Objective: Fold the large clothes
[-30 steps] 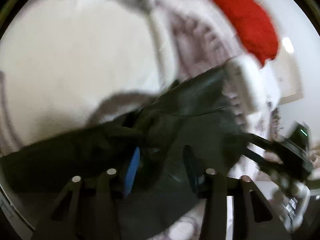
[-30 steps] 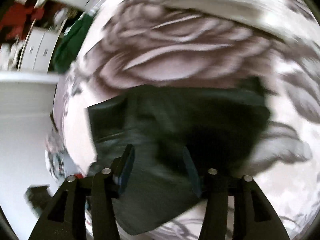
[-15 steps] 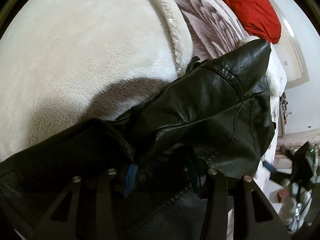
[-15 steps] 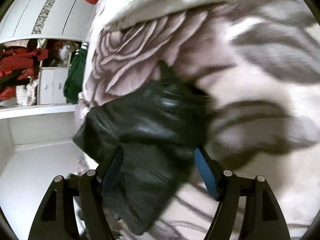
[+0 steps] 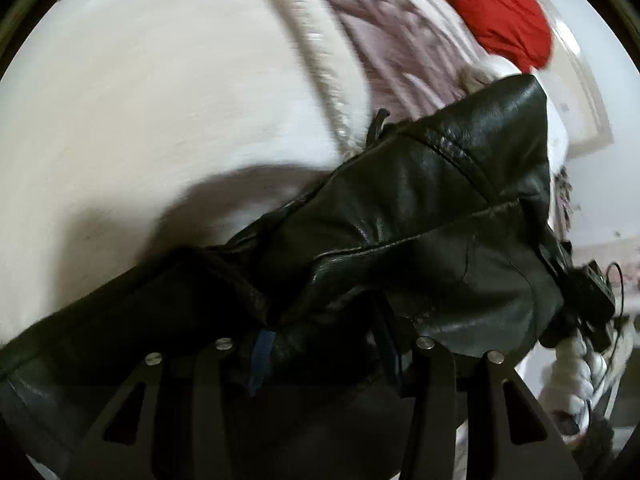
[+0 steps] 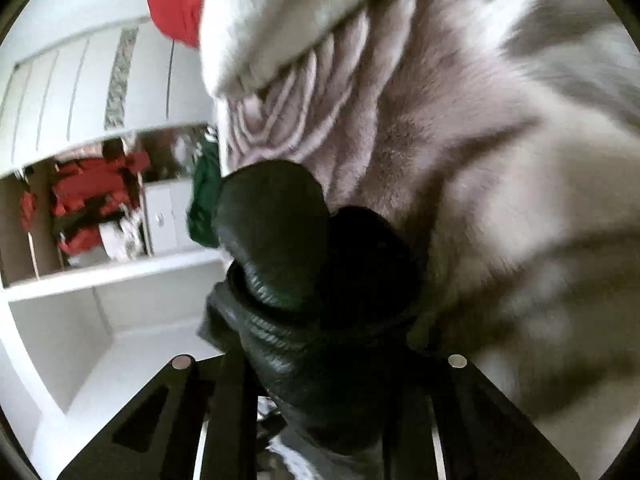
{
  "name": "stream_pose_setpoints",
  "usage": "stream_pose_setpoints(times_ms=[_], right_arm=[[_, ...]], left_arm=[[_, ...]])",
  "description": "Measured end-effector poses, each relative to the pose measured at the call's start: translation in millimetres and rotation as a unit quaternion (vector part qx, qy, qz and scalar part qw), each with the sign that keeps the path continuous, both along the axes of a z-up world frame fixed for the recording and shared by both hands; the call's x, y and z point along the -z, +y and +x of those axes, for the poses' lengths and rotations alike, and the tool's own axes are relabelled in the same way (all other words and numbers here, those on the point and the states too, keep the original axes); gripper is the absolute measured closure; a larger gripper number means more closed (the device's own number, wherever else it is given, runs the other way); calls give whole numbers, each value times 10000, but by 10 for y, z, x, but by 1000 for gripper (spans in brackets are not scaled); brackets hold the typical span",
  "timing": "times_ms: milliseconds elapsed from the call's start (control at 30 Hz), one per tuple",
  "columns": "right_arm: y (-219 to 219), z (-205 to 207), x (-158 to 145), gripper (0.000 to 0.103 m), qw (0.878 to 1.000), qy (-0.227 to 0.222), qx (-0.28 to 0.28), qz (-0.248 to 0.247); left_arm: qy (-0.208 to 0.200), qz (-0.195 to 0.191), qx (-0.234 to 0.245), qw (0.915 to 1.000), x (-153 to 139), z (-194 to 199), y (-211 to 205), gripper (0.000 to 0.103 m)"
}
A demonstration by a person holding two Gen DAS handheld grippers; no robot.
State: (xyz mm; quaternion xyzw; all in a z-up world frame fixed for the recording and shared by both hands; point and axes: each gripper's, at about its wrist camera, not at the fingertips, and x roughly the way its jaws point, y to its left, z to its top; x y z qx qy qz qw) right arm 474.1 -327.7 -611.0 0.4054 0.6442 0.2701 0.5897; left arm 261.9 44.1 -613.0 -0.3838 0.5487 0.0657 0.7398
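Observation:
A black leather jacket (image 5: 420, 208) is bunched over my left gripper (image 5: 324, 344), which is shut on a fold of it; the blue pad (image 5: 262, 356) shows beside the leather. The jacket hangs above a white fleece blanket (image 5: 140, 120). In the right wrist view a rolled part of the same jacket (image 6: 304, 272) sits between the fingers of my right gripper (image 6: 320, 360). The leather hides its fingertips, so I cannot tell how the jaws stand.
The bed has a rose-print grey cover (image 6: 500, 140) and a red cloth (image 5: 492, 4) at its far end. An open wardrobe (image 6: 92, 208) with red clothes and a green garment (image 6: 204, 200) stands left of the bed. The right gripper's body (image 5: 588, 304) shows at the left view's right edge.
The right gripper has moved down onto the jacket edge, and the leather now fills the space between its fingers. The left gripper still holds its fold, shifted slightly.

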Motion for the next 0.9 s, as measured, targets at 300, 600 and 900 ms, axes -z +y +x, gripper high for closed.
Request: stream_pose_setpoints(times_ms=[300,600,900], right_arm=[[-1303,-847,-302,55,9900,449,752,-1104],[-1371,-1113,-72,23,9961,582,470,-464],[-951,-1106,382,22,9978,584,300,9]], left_arm=[[250,-156,491,9984,-330,379,-780,59],[171,-86,860,9961,-70,479,-1356,38],[-61,-122,1061,9943,-42,558,-1468,12]])
